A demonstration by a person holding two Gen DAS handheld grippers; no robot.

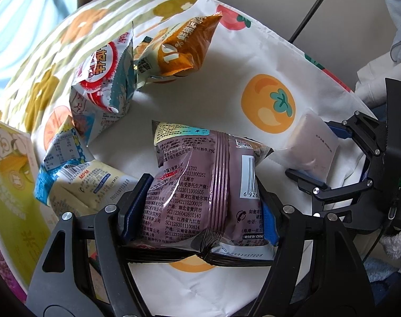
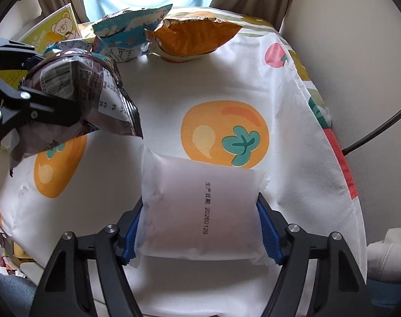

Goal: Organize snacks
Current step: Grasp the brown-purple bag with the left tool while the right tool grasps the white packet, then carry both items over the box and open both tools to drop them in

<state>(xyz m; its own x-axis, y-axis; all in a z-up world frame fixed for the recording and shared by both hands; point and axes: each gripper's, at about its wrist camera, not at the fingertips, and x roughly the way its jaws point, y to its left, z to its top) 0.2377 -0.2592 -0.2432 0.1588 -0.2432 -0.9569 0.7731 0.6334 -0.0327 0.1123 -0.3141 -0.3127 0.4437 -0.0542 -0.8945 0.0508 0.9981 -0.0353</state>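
Note:
My left gripper [image 1: 200, 203] is shut on a purple-brown snack bag [image 1: 200, 185], held over a white cloth with orange fruit prints [image 1: 226, 74]. The same bag shows in the right wrist view [image 2: 76, 89] at the left, with the left gripper [image 2: 42, 105] clamped on it. My right gripper [image 2: 197, 227] is shut on a white frosted packet [image 2: 197, 206] with a printed date, low over the cloth [image 2: 226, 79]. That packet [image 1: 314, 142] and the right gripper [image 1: 329, 158] show at the right of the left wrist view.
At the cloth's far side lie an orange chip bag [image 1: 184, 45], a red-and-white Oishi bag [image 1: 102, 79] and a blue-and-cream packet [image 1: 76, 174]. A yellow box with a bear [image 1: 13, 174] stands at the left. A black cable [image 1: 311, 8] runs at the right.

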